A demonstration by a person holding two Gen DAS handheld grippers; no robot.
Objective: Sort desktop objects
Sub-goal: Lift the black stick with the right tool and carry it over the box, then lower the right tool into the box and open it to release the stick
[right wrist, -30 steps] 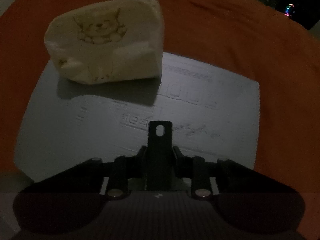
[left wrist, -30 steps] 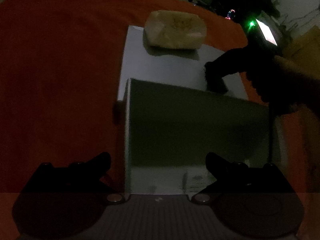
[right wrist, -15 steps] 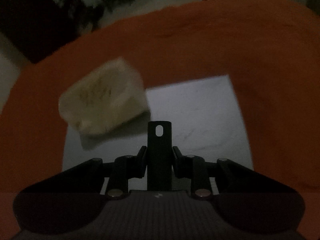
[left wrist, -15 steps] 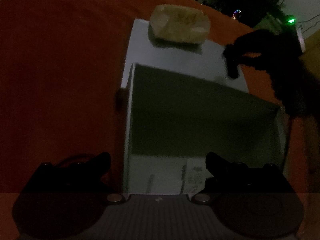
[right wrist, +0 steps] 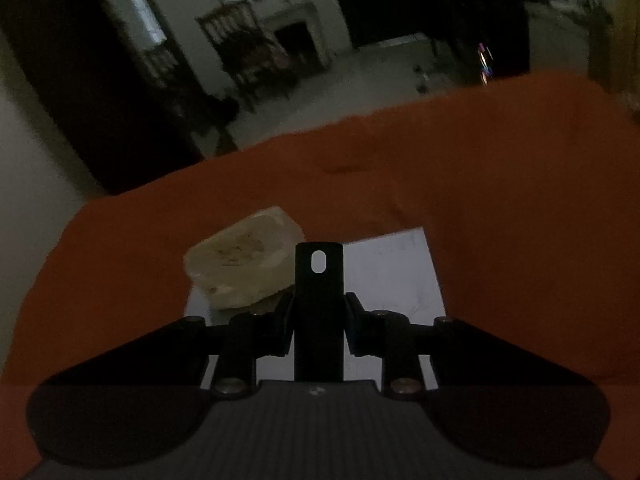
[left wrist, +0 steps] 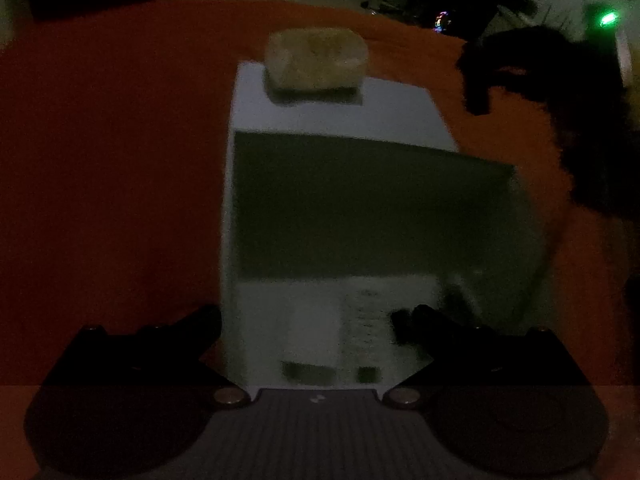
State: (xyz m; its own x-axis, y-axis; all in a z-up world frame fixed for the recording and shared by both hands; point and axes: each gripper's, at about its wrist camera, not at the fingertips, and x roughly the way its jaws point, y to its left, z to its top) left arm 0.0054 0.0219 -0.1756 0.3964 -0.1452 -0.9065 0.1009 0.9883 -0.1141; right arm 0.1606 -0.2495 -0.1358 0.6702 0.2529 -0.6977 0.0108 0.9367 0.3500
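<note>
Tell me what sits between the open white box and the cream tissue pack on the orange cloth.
In the left wrist view, only bare flat white lid lies between the open white box and the cream tissue pack, which rests on the lid's far end.

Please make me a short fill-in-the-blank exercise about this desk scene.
The cream soft tissue pack lies on a pale grey flat board that covers part of the ___ cloth. The right hand-held gripper is shut on a black flat bar with an oval ___ near its tip. In the left wrist view, a small ___ light glows.
Missing: orange; hole; green.
</note>
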